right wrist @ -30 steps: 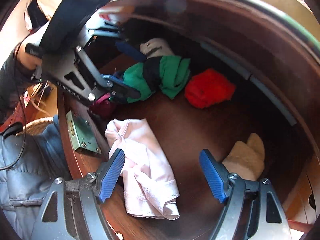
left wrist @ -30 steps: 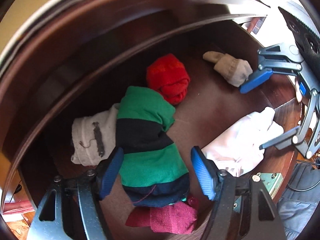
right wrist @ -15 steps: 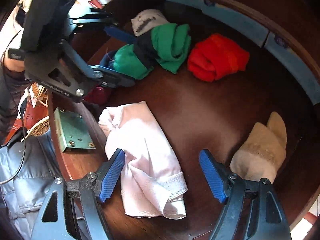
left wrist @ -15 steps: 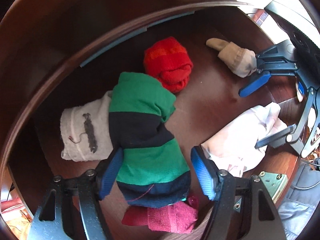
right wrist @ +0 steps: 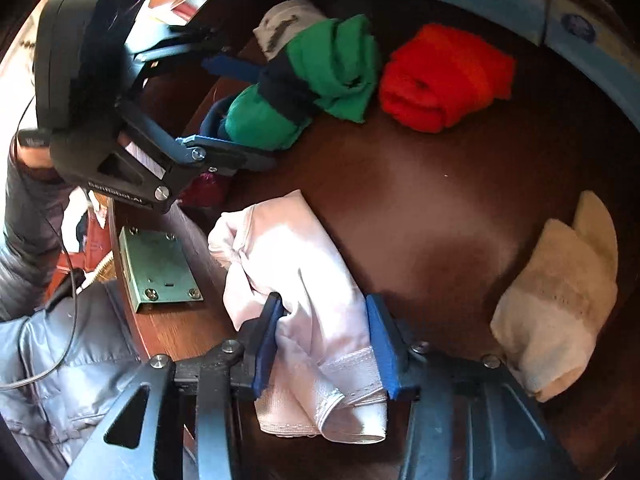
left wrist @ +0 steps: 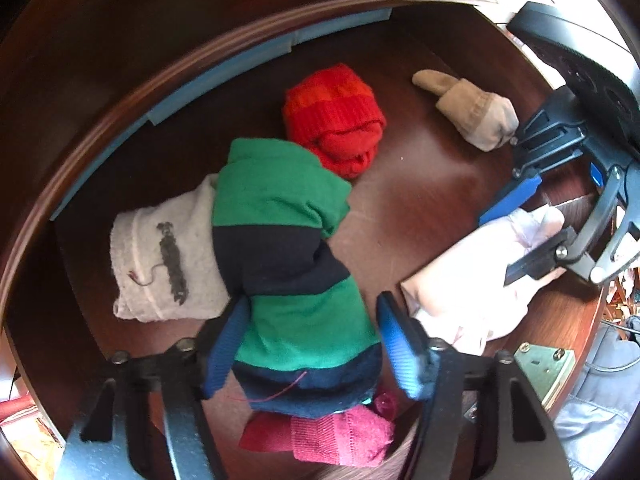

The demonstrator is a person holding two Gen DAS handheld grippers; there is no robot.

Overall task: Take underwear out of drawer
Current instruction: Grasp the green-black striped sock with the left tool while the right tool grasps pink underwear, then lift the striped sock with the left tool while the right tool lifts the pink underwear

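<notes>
Pale pink underwear lies on the floor of the dark wooden drawer, near its front. My right gripper has closed its blue pads on the underwear's near end. The underwear and the right gripper also show in the left wrist view. My left gripper is open, its pads on either side of a green and navy striped bundle, which also shows in the right wrist view.
In the drawer lie a red knit roll, a beige sock, a white sock with a dark print and a magenta item. A metal lock plate sits on the drawer front.
My right gripper has moved forward and closed on the pink underwear. My left gripper has dropped lower over the green striped bundle and stayed open.
</notes>
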